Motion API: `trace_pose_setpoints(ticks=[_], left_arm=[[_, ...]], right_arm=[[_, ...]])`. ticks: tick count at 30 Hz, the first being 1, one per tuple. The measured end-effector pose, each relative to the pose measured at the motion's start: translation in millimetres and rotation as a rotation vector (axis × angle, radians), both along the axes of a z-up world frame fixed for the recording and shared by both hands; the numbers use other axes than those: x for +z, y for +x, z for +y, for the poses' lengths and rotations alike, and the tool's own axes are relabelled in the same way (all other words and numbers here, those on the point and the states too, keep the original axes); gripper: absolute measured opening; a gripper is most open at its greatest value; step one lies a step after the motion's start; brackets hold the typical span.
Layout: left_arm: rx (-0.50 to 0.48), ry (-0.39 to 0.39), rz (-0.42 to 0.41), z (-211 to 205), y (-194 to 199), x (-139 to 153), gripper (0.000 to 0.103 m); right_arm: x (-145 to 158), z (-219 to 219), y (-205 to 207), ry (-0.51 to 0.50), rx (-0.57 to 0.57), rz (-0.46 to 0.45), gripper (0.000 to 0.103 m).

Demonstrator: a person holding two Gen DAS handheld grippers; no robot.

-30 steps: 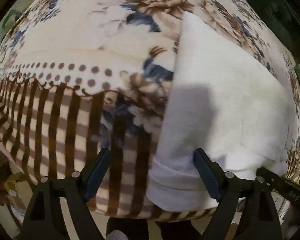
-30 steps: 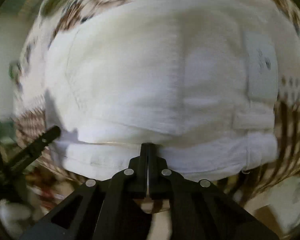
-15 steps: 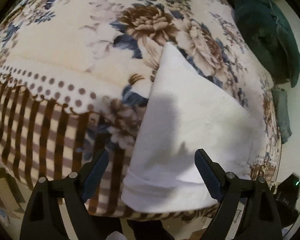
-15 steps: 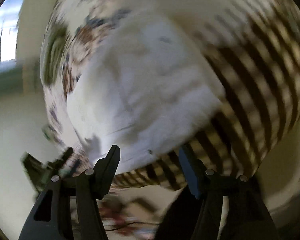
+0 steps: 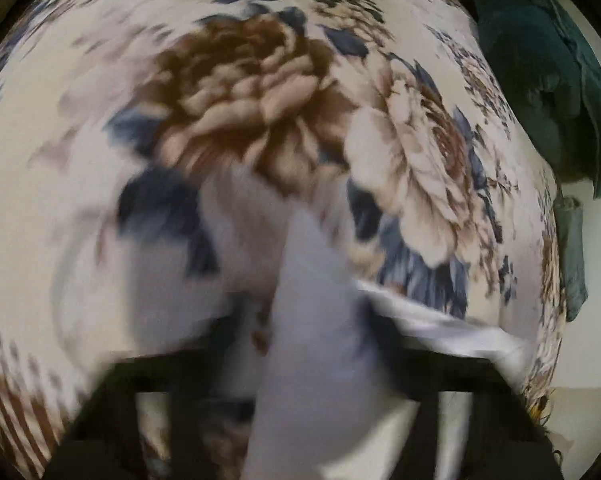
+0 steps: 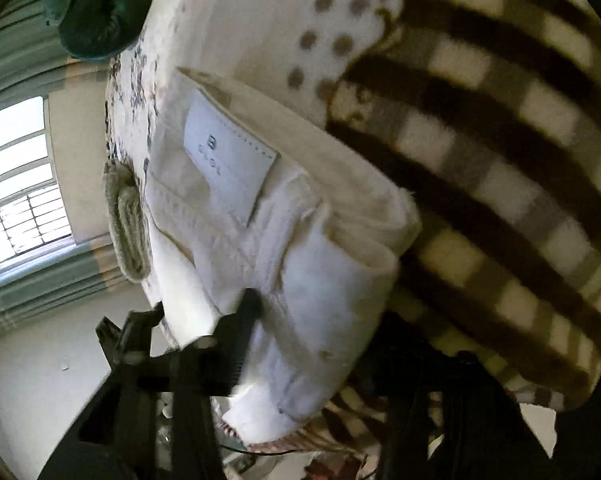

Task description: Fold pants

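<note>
The folded white pants (image 6: 284, 240) lie on the flowered and striped blanket (image 6: 500, 140), with their label patch (image 6: 228, 160) facing up. In the right wrist view my right gripper (image 6: 312, 344) is open, its jaws standing either side of the waistband end of the pants. One finger (image 6: 236, 336) lies against the white cloth. In the left wrist view the picture is badly blurred. A fold of white pants cloth (image 5: 320, 340) fills the space between the left gripper's (image 5: 300, 360) dark jaws. I cannot tell whether it grips the cloth.
A dark green garment (image 5: 540, 72) lies at the blanket's far right; it also shows in the right wrist view (image 6: 96, 4). A folded grey-green cloth (image 6: 128, 232) lies beyond the pants. A window (image 6: 16, 184) and curtains are at the left.
The left gripper has moved in low onto the pants, and white cloth now sits between its jaws. The right gripper opened off the waistband, swung round and now straddles the pants end.
</note>
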State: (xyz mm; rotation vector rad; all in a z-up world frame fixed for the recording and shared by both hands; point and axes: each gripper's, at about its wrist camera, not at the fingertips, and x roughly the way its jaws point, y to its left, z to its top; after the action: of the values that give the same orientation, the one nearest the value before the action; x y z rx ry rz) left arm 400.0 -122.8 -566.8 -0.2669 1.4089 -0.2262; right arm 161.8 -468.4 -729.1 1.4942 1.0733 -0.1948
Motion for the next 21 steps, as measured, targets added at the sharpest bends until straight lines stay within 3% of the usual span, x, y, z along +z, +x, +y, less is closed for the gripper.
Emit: trace_pose_setpoints(ticks=[3,7,9,12,14,15,16,18,21], left_arm=[[-0.026,0.011,-0.019,-1.6,6.2,-1.4,0.027],[0.068,-0.087,0.035,20.7,12.6,-10.5,0.027],[0.081,-0.109,0.039,21.8,11.4,-2.2,0.027],[0.065,-0.146,0.004,20.8,-1.2,23.8,0.028],[0.059,-0.154,-0.02,23.2,-17.7,39.6,0.035],[0.055,-0.152,-0.015,23.2,-23.7,41.6,0.045],[0.049,-0.155,-0.003,23.0,-30.9,41.6,0.063],[0.027,-0.128,0.019,21.2,-49.0,35.9,0.087],[-0.009,-0.128,0.063,19.4,-69.9,15.9,0.089]], right_arm=[[10.9,-2.2,-0.9,-0.046,0.007,-0.011,0.026],[16.5,-13.9,2.2,-0.096,0.037,-0.003,0.024],[12.7,-12.3,2.3,-0.08,0.06,0.004,0.027],[6.6,-13.9,3.2,-0.014,0.09,0.011,0.047],[5.7,-12.3,-4.6,0.017,0.087,-0.036,0.062],[1.5,-11.0,-11.8,0.038,0.085,-0.061,0.064],[-1.5,-5.0,-13.7,0.06,0.093,-0.073,0.069],[-13.8,9.4,-14.1,0.095,0.121,-0.066,0.07],[-29.5,25.6,-9.0,0.143,0.106,-0.095,0.072]])
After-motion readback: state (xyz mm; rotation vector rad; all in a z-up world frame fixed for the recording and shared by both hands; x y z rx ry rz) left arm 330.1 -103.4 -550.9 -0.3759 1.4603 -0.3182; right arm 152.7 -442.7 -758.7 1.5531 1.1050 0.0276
